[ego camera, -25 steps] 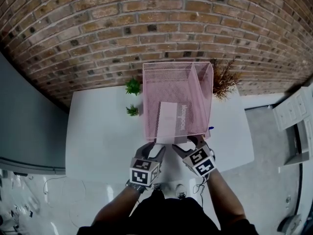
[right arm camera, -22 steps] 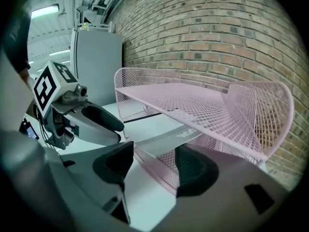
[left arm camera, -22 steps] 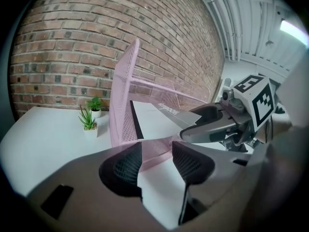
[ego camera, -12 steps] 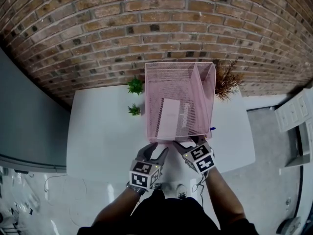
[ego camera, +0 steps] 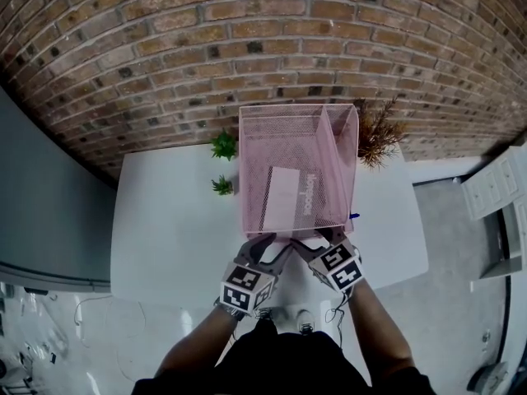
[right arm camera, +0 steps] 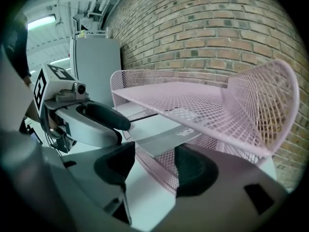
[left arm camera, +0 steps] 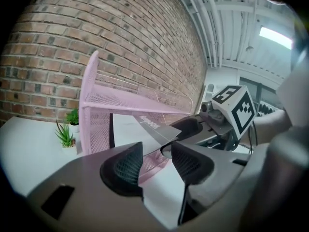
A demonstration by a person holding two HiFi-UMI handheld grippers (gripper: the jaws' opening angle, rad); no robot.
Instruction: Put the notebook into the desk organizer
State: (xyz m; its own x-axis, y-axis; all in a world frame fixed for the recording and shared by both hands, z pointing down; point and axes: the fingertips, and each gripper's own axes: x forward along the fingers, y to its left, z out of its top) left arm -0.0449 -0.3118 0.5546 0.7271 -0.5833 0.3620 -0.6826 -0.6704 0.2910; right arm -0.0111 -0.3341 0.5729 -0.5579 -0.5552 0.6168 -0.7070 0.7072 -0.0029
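A pink mesh desk organizer (ego camera: 298, 118) stands at the back of the white table (ego camera: 165, 220). Inside it lies a grey notebook (ego camera: 310, 194) with printed lettering, beside a pale sheet or book (ego camera: 281, 197). My left gripper (ego camera: 274, 247) sits at the organizer's front edge. Its jaws are closing, with only the low mesh lip and bare table between the pads (left arm camera: 128, 166). My right gripper (ego camera: 317, 241) is open just to its right, its jaws framing the mesh front (right arm camera: 159, 168) and the notebook's near end (right arm camera: 169, 135) without touching them.
Two small green plants (ego camera: 223, 145) (ego camera: 222, 185) stand left of the organizer and a dried brown plant (ego camera: 377, 134) to its right. A blue pen (ego camera: 354, 216) lies by its right front corner. A brick wall (ego camera: 247, 48) backs the table.
My left gripper has swung right and forward, closer to the right gripper and the organizer's front edge, and its jaws look slightly narrower. The right gripper has barely moved.
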